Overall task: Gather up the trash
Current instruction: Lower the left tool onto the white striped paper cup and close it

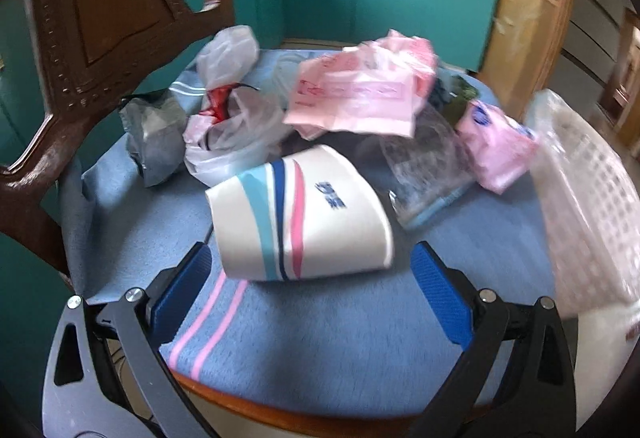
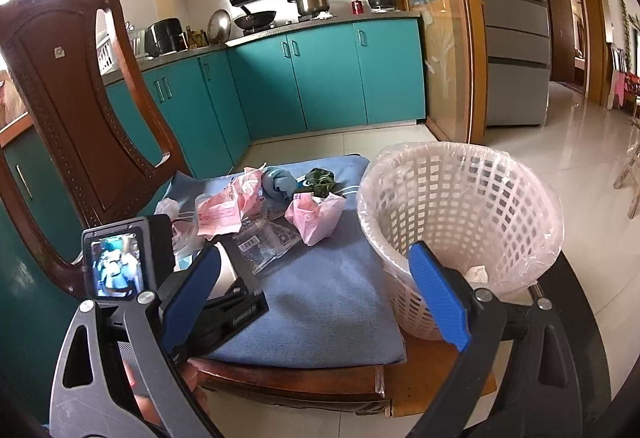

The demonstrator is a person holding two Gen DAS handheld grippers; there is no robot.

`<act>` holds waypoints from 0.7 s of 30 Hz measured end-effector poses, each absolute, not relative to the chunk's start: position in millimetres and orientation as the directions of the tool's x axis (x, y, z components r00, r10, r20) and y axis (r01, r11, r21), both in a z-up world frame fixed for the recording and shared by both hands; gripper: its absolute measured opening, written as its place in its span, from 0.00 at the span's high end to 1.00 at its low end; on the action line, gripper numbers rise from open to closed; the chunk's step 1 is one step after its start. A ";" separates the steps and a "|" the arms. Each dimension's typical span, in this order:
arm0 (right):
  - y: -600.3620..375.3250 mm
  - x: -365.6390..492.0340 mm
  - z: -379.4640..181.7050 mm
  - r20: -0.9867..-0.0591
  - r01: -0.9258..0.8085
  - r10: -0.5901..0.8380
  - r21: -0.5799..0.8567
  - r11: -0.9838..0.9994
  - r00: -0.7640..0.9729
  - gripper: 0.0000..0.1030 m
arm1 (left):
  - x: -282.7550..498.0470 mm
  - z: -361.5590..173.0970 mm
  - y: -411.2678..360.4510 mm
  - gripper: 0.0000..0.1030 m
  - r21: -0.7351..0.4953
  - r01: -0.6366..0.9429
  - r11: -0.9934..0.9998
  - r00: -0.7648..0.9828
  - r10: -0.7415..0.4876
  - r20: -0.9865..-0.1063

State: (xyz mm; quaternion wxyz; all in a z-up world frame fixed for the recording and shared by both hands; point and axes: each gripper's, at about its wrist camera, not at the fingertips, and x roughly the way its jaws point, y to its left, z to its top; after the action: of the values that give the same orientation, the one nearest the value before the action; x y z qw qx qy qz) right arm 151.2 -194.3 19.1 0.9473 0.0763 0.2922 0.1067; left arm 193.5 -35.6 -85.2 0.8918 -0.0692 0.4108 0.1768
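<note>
A white paper cup (image 1: pixel 300 218) with blue and pink stripes lies on its side on the blue cloth (image 1: pixel 328 350), just ahead of my open left gripper (image 1: pixel 312 262). Behind it lie a pink plastic bag (image 1: pixel 360 94), a clear bag with red inside (image 1: pixel 228 126), a grey wrapper (image 1: pixel 156 138), a clear crinkled wrapper (image 1: pixel 428 166) and a pink packet (image 1: pixel 496 146). My right gripper (image 2: pixel 316 262) is open and empty, above the cloth (image 2: pixel 328 294) beside the white lattice basket (image 2: pixel 460 206). The left gripper's body (image 2: pixel 224 302) shows in the right wrist view.
The cloth covers a wooden chair seat (image 2: pixel 304 382); the carved chair back (image 1: pixel 100 18) rises at the left. The lined basket (image 1: pixel 588 206) stands at the seat's right edge. Teal cabinets (image 2: pixel 340 78) and tiled floor (image 2: pixel 580 158) lie beyond.
</note>
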 end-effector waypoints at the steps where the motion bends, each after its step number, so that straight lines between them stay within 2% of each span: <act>1: -196.5 151.3 19.2 -0.537 -0.158 0.248 0.209 0.965 0.807 0.10 | 195.1 -86.2 -34.1 0.04 0.025 -0.397 0.917 0.592 0.277 -0.757; 8: -209.2 151.5 18.1 -0.537 -0.155 0.261 0.236 0.959 0.802 0.10 | 203.2 -88.8 -35.2 0.03 0.052 -0.479 0.876 0.562 0.352 -0.749; 18: -213.5 150.0 20.2 -0.532 -0.154 0.266 0.245 0.957 0.804 0.10 | 226.4 -107.0 -30.6 0.03 0.067 -0.477 0.876 0.501 0.333 -0.799; 19: -213.5 149.9 20.3 -0.532 -0.155 0.265 0.244 0.957 0.804 0.10 | 226.5 -107.7 -29.7 0.05 0.059 -0.472 0.879 0.504 0.325 -0.800; 20: -213.6 149.6 20.4 -0.532 -0.155 0.265 0.243 0.958 0.804 0.10 | 225.1 -107.2 -28.7 0.15 0.043 -0.467 0.883 0.514 0.311 -0.799; 21: -213.5 149.2 19.9 -0.533 -0.155 0.265 0.242 0.958 0.804 0.10 | 223.6 -107.1 -25.4 0.15 0.025 -0.463 0.886 0.523 0.295 -0.800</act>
State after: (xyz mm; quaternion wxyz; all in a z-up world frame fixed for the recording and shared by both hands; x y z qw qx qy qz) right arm 149.2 -213.5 19.9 0.9450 0.0937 0.2929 0.1113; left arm 223.6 -25.4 -107.1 0.8672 -0.0959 0.4371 0.2183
